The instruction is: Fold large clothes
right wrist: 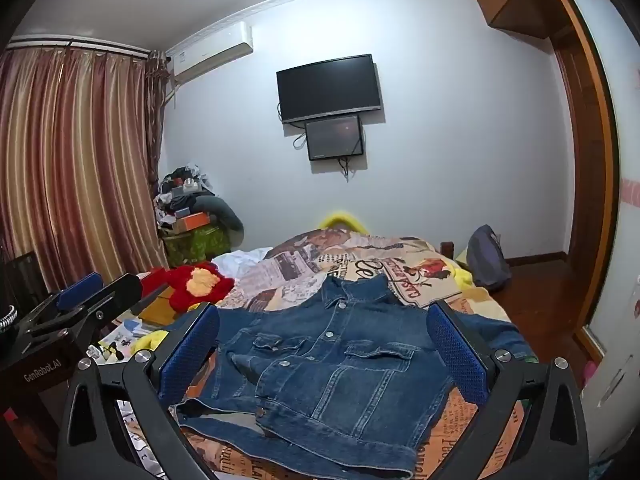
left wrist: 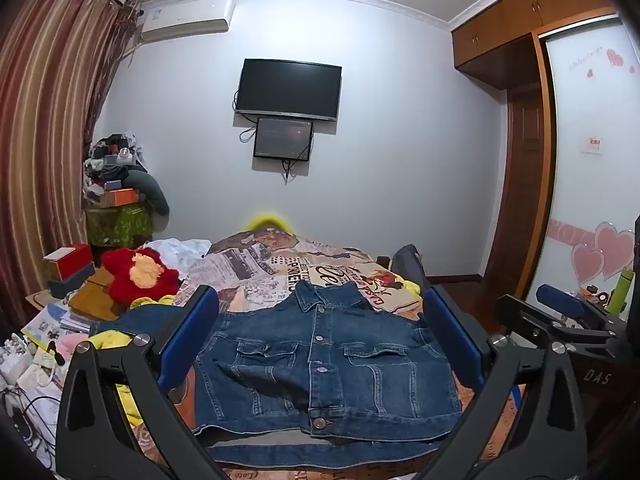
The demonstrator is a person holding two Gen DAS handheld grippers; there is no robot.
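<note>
Jacket: we see one denim jacket [left wrist: 320, 364] lying front up on the bed [left wrist: 280, 268], collar toward the far wall, buttoned, its lower left corner rumpled upward.
Left tongs: our left gripper [left wrist: 320, 340] hangs above the jacket with its blue pads spread wide, released, nothing between them; the jacket's chest shows in the gap between the pads.
Right tongs: our right gripper [right wrist: 320, 344] likewise hangs over the jacket, pads apart and holding nothing; in the left wrist view it shows off to the jacket's right side.
Contact: we cannot tell whether either pair of pads touches the denim.
Sleeves: one sleeve trails out beyond the jacket's right edge in the right wrist view; on the other side dark denim shows past the left pad.
Pockets: two chest pockets with flaps.
Buttons: we count about five metal buttons down the front.
Beyond the jacket: one red plush toy [left wrist: 138, 276] lies past its left shoulder, two dark screens [left wrist: 290, 90] hang on the wall above its collar, one curtain [left wrist: 48, 128] left.
</note>
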